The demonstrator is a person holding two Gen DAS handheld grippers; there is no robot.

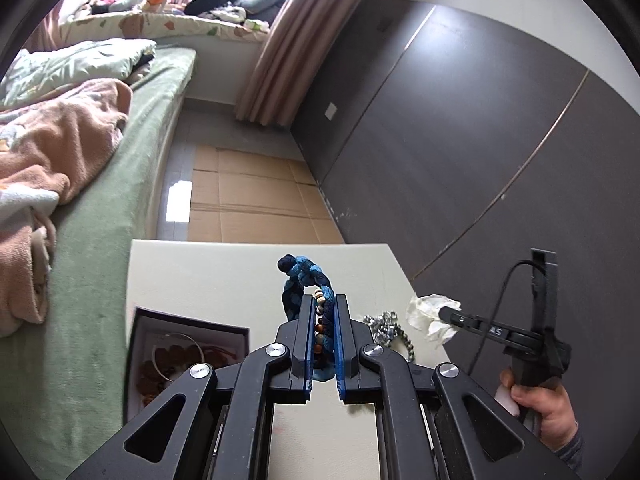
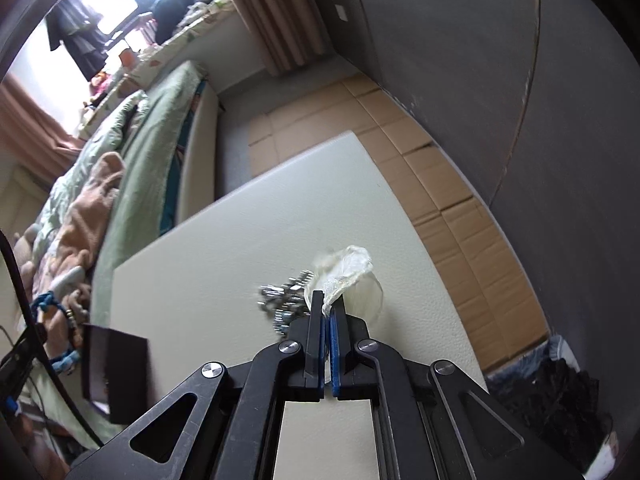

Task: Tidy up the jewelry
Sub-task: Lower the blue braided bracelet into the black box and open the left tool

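On the pale tabletop (image 1: 224,276), which stands beside a bed (image 1: 120,208) with a green sheet, we see the jewelry spread out. Our left gripper (image 1: 324,312) has its fingers closed on a blue braided band (image 1: 306,276) strung with beads, holding it upright above the surface. At the tabletop's left edge lies an open dark box (image 1: 188,350) with a thin metal bangle (image 1: 178,356) and brownish pieces inside. To the right, a silver chain (image 1: 386,326) lies in a heap on the tabletop. Our right gripper (image 2: 329,304) presses its fingers together on a white gauzy pouch (image 2: 352,276), which sits just beside the chain (image 2: 284,300). The far half of the tabletop is bare. Beyond it, flattened cardboard (image 1: 248,196) covers the floor along a dark panelled wall (image 1: 460,140). A pinkish curtain (image 1: 280,40) hangs in the corner, and a peach blanket (image 1: 52,140) is rumpled on the bed.
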